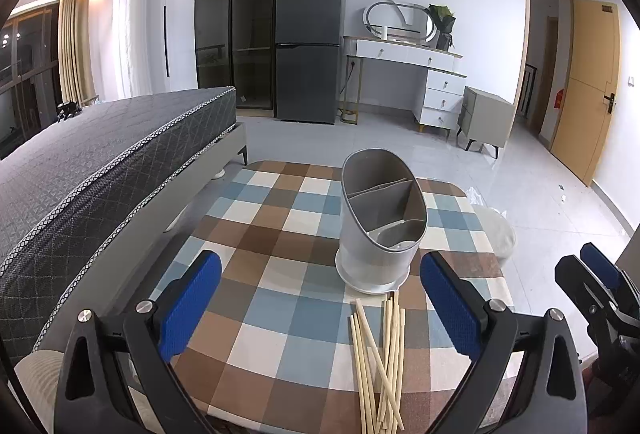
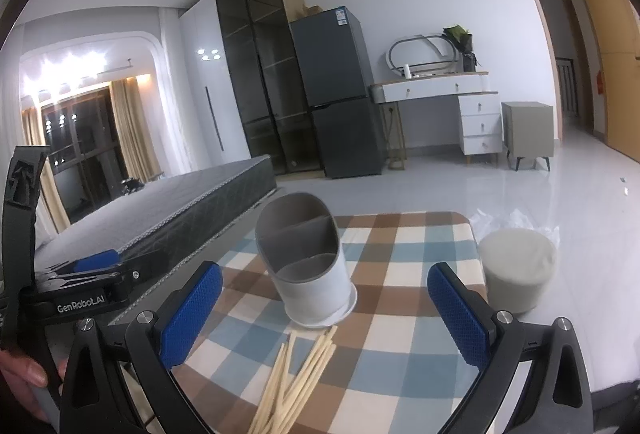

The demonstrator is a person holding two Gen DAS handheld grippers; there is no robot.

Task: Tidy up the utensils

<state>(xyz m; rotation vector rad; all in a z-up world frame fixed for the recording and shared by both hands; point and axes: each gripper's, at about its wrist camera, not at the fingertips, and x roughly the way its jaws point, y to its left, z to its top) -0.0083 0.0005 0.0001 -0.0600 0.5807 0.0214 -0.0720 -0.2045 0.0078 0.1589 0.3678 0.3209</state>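
Nothing picked up yet: I've got both claws spread wide and empty, left gripper (image 1: 320, 298) and right gripper (image 2: 325, 314) hovering over the checked table (image 1: 280, 234). The chopsticks (image 1: 378, 366), pale and loosely crossed, lie at six o'clock of the grey divided holder (image 1: 380, 218), tips nearly touching its base. Next I'd dip and pinch one.

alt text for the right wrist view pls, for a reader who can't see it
The right gripper, jaws wide open and holding nothing, points at a grey divided utensil holder on a checked tablecloth, with loose wooden chopsticks lying just in front of it. A round beige stool stands beyond the table's right edge.
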